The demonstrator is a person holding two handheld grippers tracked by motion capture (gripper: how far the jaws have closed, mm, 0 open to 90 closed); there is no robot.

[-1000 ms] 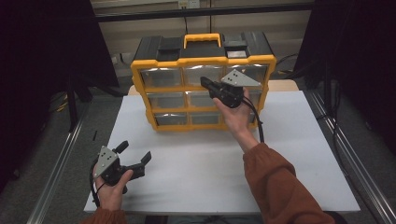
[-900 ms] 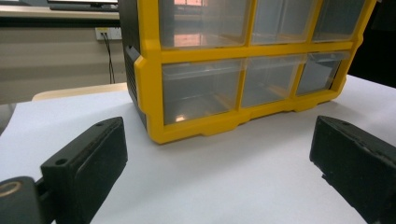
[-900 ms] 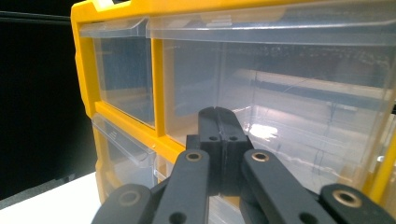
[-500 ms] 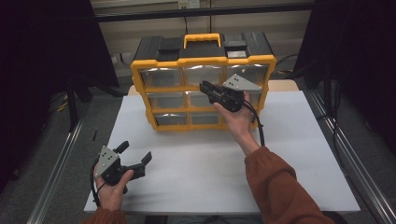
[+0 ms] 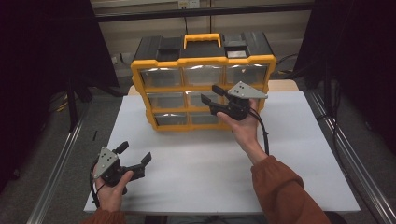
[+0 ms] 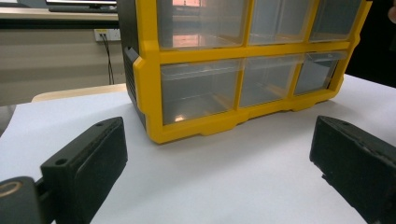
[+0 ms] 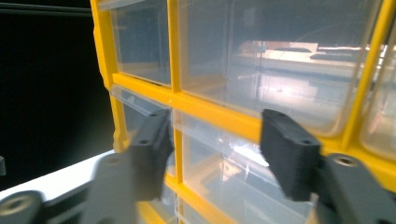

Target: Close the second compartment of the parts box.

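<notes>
A yellow and black organizer (image 5: 203,88) with three rows of clear drawers and a yellow handle stands at the back middle of the white table (image 5: 289,154). My right gripper (image 5: 210,93) hovers open just in front of its middle row, near the middle drawer (image 5: 198,99). In the right gripper view the right gripper (image 7: 217,149) has its jaws on either side of a yellow divider, with nothing between them. My left gripper (image 5: 135,151) is held open low at the table's front left, well clear of the organizer (image 6: 201,126). Its wide-spread jaws frame the left gripper (image 6: 219,154) view.
Metal rails (image 5: 60,163) run along both sides of the table. Dark curtains hang left and right. A wall with a power socket (image 6: 103,35) lies behind the organizer. Bare white tabletop stretches between the two grippers.
My right gripper has edged slightly left and closer to the organizer's middle row. The left gripper has stayed where it was.
</notes>
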